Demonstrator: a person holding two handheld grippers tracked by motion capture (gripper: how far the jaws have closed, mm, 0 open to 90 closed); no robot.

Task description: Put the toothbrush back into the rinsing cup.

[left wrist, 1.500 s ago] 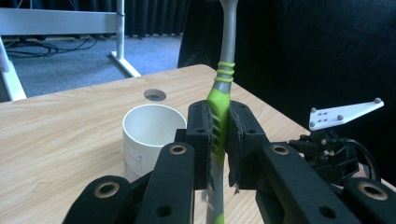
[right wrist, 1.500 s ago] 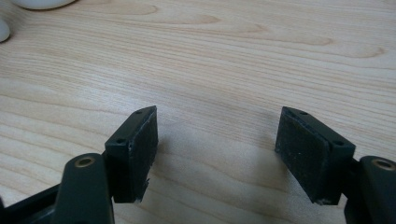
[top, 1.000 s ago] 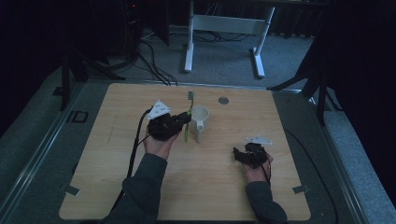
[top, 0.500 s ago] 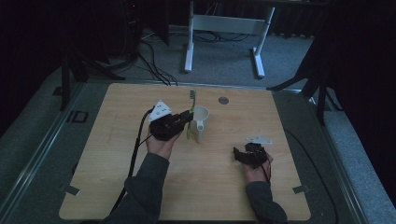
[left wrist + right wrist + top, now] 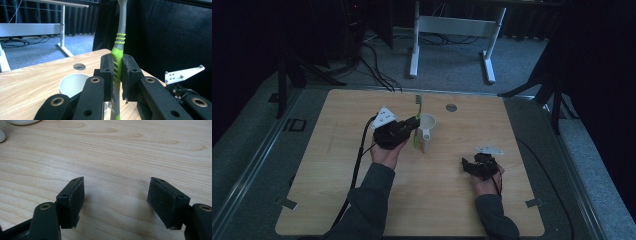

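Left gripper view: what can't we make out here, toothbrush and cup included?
- Toothbrush: head cut off by the top edge of the left gripper view; handle's lower end cut off by the bottom edge.
- Same toothbrush in the high view: too small and dim to read the bristles.
- White cup: near side hidden behind the left gripper; its contents can't be judged.
- Right gripper: jaws open; cup cropped at the top-left corner of the right gripper view.
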